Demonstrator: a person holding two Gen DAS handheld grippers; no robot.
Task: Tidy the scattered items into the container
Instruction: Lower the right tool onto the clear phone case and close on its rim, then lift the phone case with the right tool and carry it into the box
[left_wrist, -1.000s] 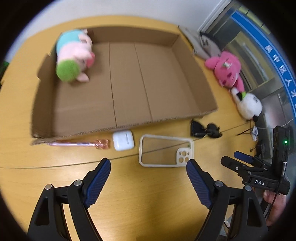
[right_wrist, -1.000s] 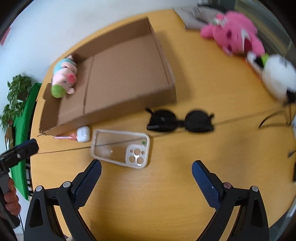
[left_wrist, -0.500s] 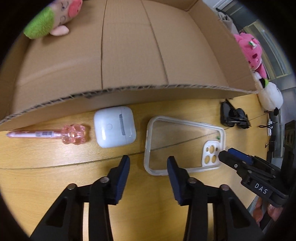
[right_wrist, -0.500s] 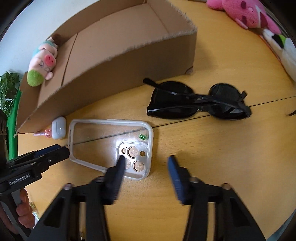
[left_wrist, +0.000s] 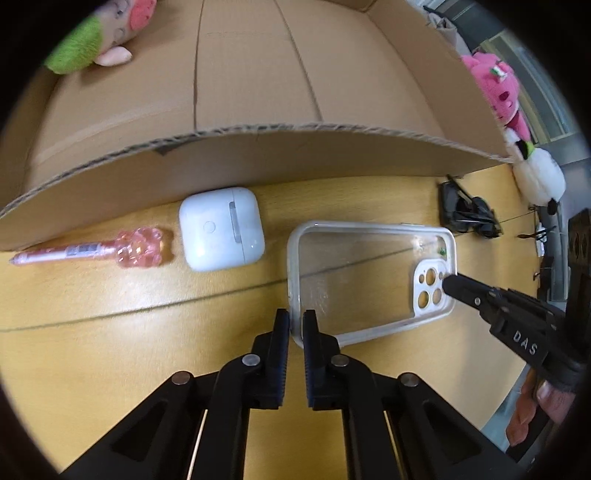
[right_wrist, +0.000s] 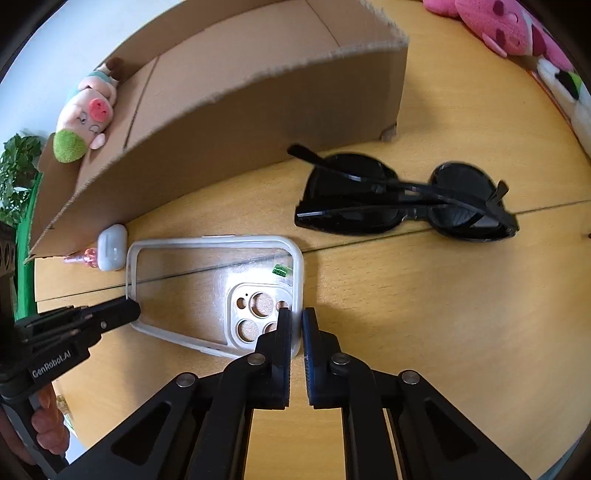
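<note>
A clear phone case (left_wrist: 369, 273) (right_wrist: 207, 280) lies flat on the wooden table in front of the cardboard box (left_wrist: 258, 166) (right_wrist: 258, 122). My left gripper (left_wrist: 295, 321) is closing on the rim of its plain short end, pads against the rim. At the camera-hole end my right gripper (right_wrist: 297, 317) is closing on the rim in the same way. Each gripper's black tip also shows in the other view, the left gripper (right_wrist: 129, 310) and the right gripper (left_wrist: 448, 284). A plush pig (left_wrist: 103, 37) (right_wrist: 85, 114) lies in the box's far left corner.
A white earbud case (left_wrist: 221, 229) and a pink pen (left_wrist: 92, 251) lie along the box's front wall, left of the phone case. Black sunglasses (right_wrist: 399, 199) rest to its right. A pink plush (left_wrist: 498, 85) and a white plush (left_wrist: 535, 173) sit at the table's right edge.
Both grippers came down to the table from well above it. Their jaws went from wide open to pinching the phone case's two short ends.
</note>
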